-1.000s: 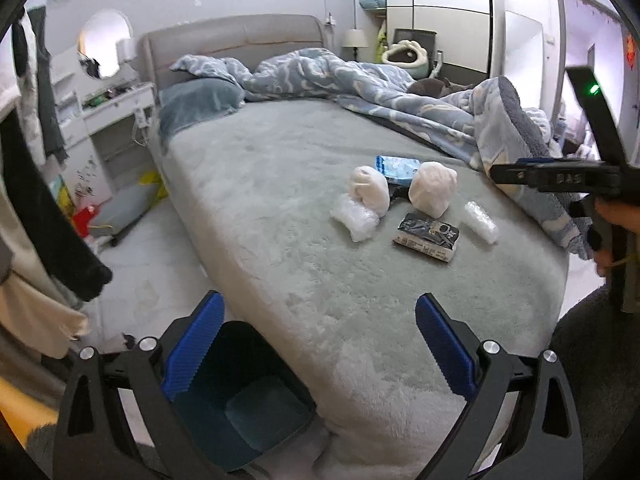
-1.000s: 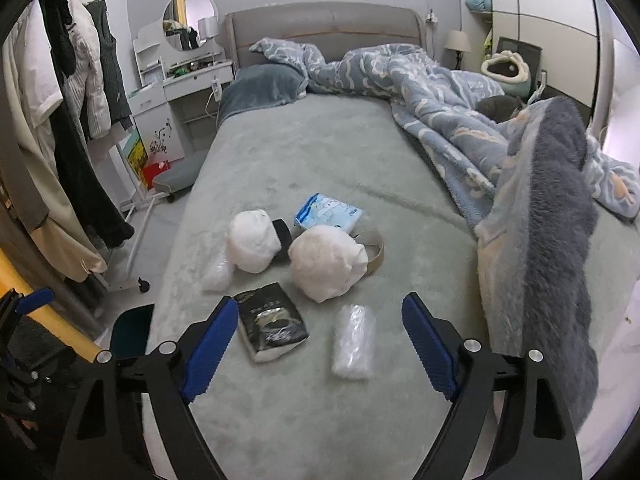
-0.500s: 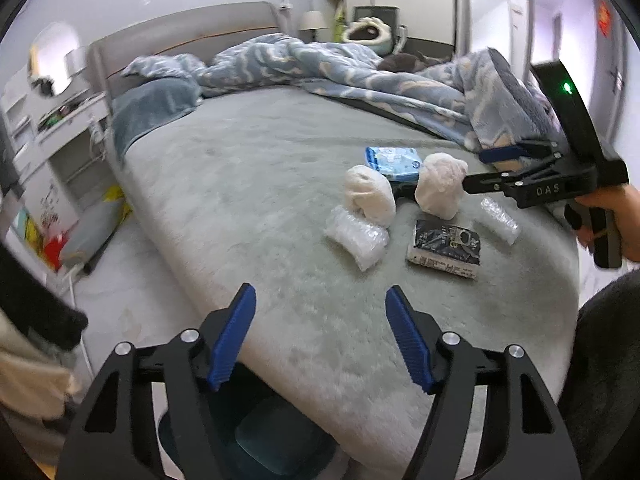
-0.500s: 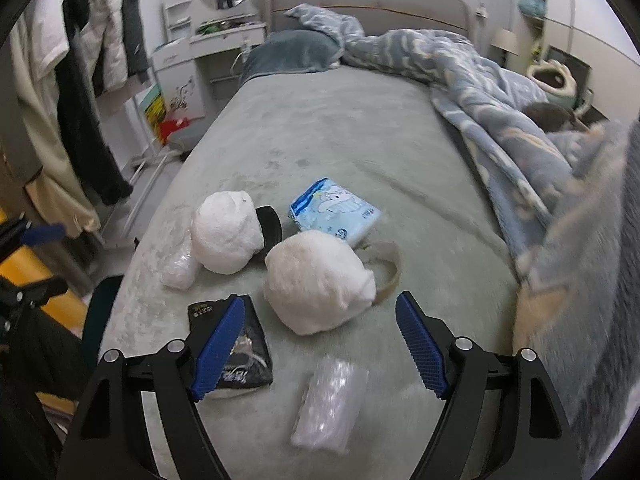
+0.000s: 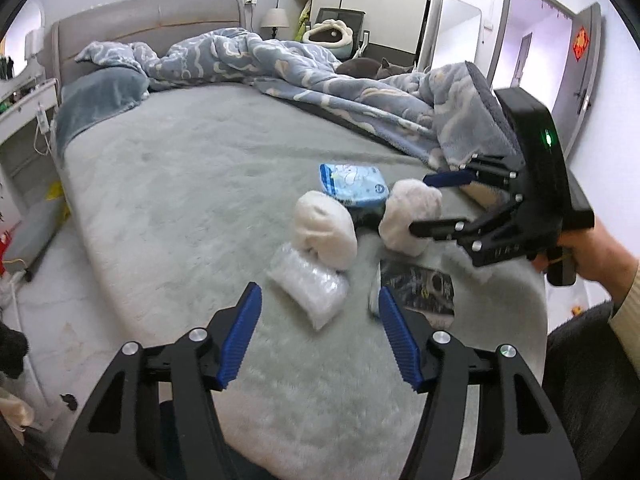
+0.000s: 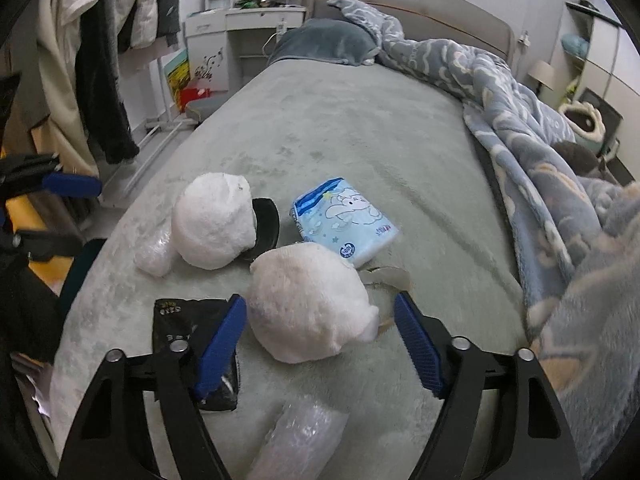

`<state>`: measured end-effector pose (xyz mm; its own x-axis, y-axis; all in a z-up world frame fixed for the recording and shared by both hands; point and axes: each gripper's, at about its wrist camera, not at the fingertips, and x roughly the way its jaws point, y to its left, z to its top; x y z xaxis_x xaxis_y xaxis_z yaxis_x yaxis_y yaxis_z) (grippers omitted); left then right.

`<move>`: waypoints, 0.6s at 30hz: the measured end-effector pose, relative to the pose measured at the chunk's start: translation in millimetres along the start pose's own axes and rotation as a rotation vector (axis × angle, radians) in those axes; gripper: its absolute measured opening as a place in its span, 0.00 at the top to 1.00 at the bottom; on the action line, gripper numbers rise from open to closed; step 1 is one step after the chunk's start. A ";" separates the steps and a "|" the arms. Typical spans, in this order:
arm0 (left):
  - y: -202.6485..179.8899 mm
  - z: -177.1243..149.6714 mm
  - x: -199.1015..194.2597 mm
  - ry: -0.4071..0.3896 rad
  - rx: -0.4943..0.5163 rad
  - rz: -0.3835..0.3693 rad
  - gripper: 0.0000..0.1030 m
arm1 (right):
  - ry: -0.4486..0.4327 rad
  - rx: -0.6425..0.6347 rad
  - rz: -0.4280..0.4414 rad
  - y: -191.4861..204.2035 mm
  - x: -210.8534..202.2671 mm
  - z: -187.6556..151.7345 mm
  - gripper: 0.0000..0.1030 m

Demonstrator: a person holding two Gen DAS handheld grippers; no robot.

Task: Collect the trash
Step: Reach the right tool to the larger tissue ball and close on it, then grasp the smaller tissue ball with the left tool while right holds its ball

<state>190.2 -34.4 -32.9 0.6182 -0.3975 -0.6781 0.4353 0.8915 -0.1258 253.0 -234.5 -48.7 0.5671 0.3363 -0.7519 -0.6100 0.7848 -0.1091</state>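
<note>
Trash lies on the grey-green bed cover (image 5: pixel 180 184). My left gripper (image 5: pixel 320 320) hovers low over a clear plastic bag (image 5: pixel 308 286); its jaws are closing, and the bag's near end lies between the blue fingertips, untouched. My right gripper (image 6: pixel 318 320) straddles a white fluffy ball (image 6: pixel 308 308). Its jaws are closing too, with small gaps left at both pads. In the left wrist view the right gripper (image 5: pixel 430 204) frames that ball (image 5: pixel 408 216). Nearby lie a second fluffy ball (image 6: pixel 214 224), a blue tissue pack (image 6: pixel 344 224), a black packet (image 6: pixel 180 320) and another clear bag (image 6: pixel 296 440).
A rumpled blue quilt (image 5: pixel 320 72) covers the bed's far right side, with a grey cat (image 5: pixel 368 68) behind it. A teal bin (image 6: pixel 80 272) stands on the floor by the bed's left edge. Clothes (image 6: pixel 100 60) hang at left. A hand (image 5: pixel 592 252) holds the right gripper.
Both grippers have moved in and down toward the trash, and their jaws have narrowed. The left view swung from the bin to the clear bag; the right now straddles the fluffy ball.
</note>
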 end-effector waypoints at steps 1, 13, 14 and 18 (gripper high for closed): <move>1.7 1.7 2.0 0.001 -0.003 -0.001 0.38 | 0.004 -0.008 -0.002 0.2 1.7 0.5 0.30; -1.2 17.0 34.8 0.007 -0.034 -0.018 0.35 | 0.035 -0.086 0.002 8.2 10.3 -1.1 0.63; -1.0 18.1 36.9 0.007 -0.051 -0.031 0.35 | 0.031 -0.085 0.001 7.9 8.8 -1.1 0.65; -6.9 23.8 42.0 -0.003 -0.054 -0.026 0.35 | -0.008 -0.043 0.016 -0.6 -2.1 -0.2 0.66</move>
<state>228.8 -62.4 -43.3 0.6094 -0.4209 -0.6720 0.4151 0.8914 -0.1819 252.1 -235.8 -47.2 0.5612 0.3525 -0.7488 -0.6419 0.7565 -0.1250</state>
